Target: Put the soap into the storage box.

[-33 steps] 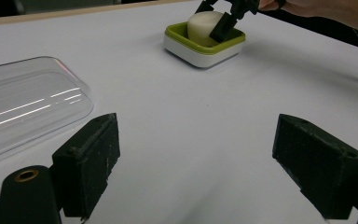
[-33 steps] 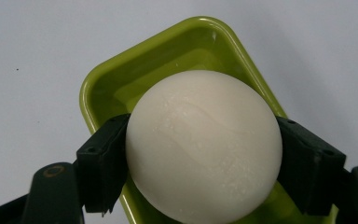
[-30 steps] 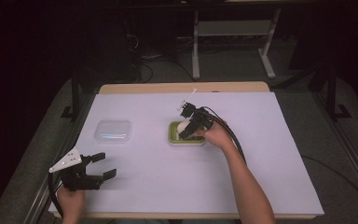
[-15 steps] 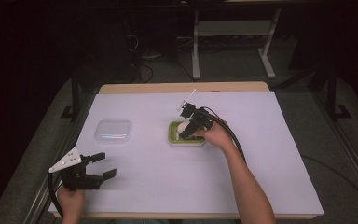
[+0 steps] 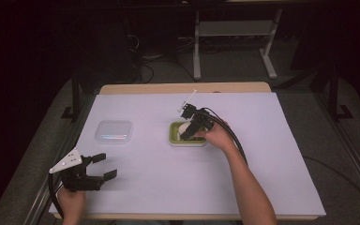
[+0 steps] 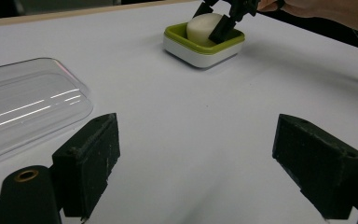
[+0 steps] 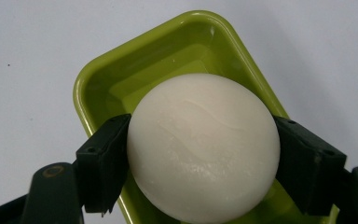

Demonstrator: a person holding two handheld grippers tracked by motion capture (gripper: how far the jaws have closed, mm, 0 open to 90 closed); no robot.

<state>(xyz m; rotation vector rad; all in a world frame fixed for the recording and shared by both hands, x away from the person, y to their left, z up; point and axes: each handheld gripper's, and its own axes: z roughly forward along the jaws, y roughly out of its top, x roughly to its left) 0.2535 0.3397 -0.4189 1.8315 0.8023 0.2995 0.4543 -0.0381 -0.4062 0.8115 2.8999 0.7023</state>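
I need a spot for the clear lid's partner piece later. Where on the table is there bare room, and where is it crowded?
Bare paper lies right of the green tray, toward the table edge, and between the clear lid and the tray. The near-left corner holds the open left gripper. The tray is crowded: the right gripper clamps the white soap there.

Table sheet [image 5: 136, 187] is lying evenly lit from overhead; room behind is sitting near black. Shadows are staying soft, faint under the tray [image 6: 200, 49]. Clear lid [image 6: 23, 112] is throwing streaky glare. White ball [image 7: 204, 147] is looking sharp close up, w/ slight softness; high view is looking grainy, lo-res.
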